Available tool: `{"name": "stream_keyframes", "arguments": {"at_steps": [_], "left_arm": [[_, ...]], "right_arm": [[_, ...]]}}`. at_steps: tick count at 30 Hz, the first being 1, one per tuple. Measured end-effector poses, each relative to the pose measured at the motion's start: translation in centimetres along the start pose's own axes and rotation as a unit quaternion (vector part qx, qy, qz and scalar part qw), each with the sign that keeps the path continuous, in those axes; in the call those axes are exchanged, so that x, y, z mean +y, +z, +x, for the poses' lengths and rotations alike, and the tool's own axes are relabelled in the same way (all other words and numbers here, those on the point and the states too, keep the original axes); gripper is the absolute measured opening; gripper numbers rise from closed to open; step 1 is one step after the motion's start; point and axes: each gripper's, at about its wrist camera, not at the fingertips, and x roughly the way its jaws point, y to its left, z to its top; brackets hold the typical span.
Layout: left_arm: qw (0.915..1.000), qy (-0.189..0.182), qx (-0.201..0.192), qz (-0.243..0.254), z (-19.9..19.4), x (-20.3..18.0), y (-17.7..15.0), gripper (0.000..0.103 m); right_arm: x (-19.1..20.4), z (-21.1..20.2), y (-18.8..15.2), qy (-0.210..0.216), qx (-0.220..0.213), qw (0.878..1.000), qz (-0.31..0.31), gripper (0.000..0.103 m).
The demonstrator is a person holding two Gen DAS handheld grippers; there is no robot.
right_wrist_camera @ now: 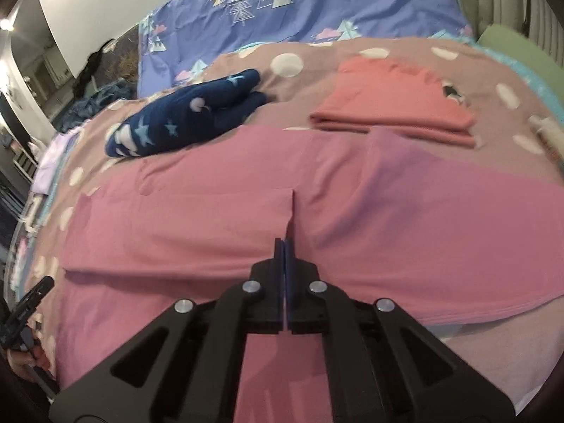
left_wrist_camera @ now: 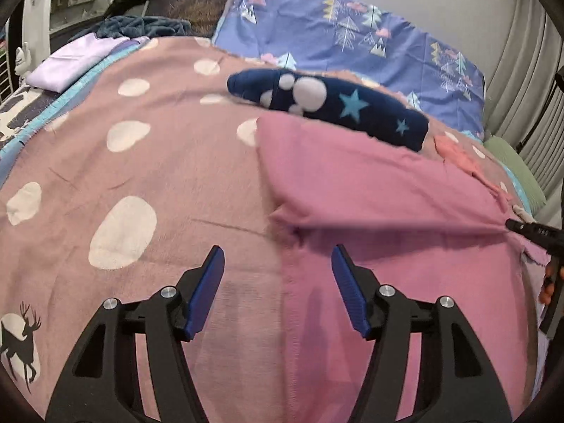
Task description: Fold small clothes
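Pink cotton garment (right_wrist_camera: 352,218) fills the centre of the right wrist view, spread on a dusty-rose blanket with white dots (left_wrist_camera: 141,183). Right gripper (right_wrist_camera: 284,246) is clenched on its folded edge; left gripper (left_wrist_camera: 278,268) is released above it.

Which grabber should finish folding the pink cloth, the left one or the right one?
Probably the right gripper. It is shut on a raised fold of the pink cloth, so it can carry that fold over. The left gripper is open, holding nothing, at the cloth's edge.
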Motion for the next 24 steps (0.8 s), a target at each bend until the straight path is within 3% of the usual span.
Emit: {"name": "stream_keyframes", "arguments": {"at_steps": [4, 6, 9, 10, 12, 16, 19, 24], "left_arm": [[0.9998, 0.005, 0.020, 0.007, 2.3, 0.0, 0.3, 0.064], [0.9998, 0.002, 0.017, 0.004, 2.9, 0.0, 0.8, 0.064], [0.9997, -0.024, 0.008, -0.008, 3.6, 0.3, 1.9, 0.060], [0.9994, -0.030, 0.007, -0.012, 3.7, 0.5, 1.8, 0.048], [0.9982, -0.054, 0.012, -0.022, 4.1, 0.8, 1.8, 0.036], [0.9953, -0.087, 0.000, -0.041, 3.9, 1.4, 1.3, 0.036], [0.9936, -0.103, -0.004, -0.046, 3.8, 1.6, 1.1, 0.034], [0.9926, -0.109, -0.008, -0.053, 3.8, 1.8, 1.0, 0.013]], "right_arm": [[0.2, 0.5, -0.4, -0.059, 0.021, 0.998, -0.031, 0.003], [0.4, -0.3, -0.3, -0.064, 0.008, 0.998, -0.020, 0.026], [2.9, -2.4, 1.0, -0.053, -0.038, 0.998, -0.022, 0.030], [4.7, -2.8, 1.5, -0.039, -0.044, 0.997, -0.045, 0.030], [8.1, -3.0, 2.2, -0.009, -0.044, 0.996, -0.083, 0.030], [16.9, -0.6, 3.4, 0.073, 0.003, 0.984, -0.164, 0.030], [23.8, 2.4, 4.3, 0.094, 0.030, 0.971, -0.220, 0.030], [32.9, 7.5, 5.1, 0.118, 0.079, 0.957, -0.252, 0.032]]}}
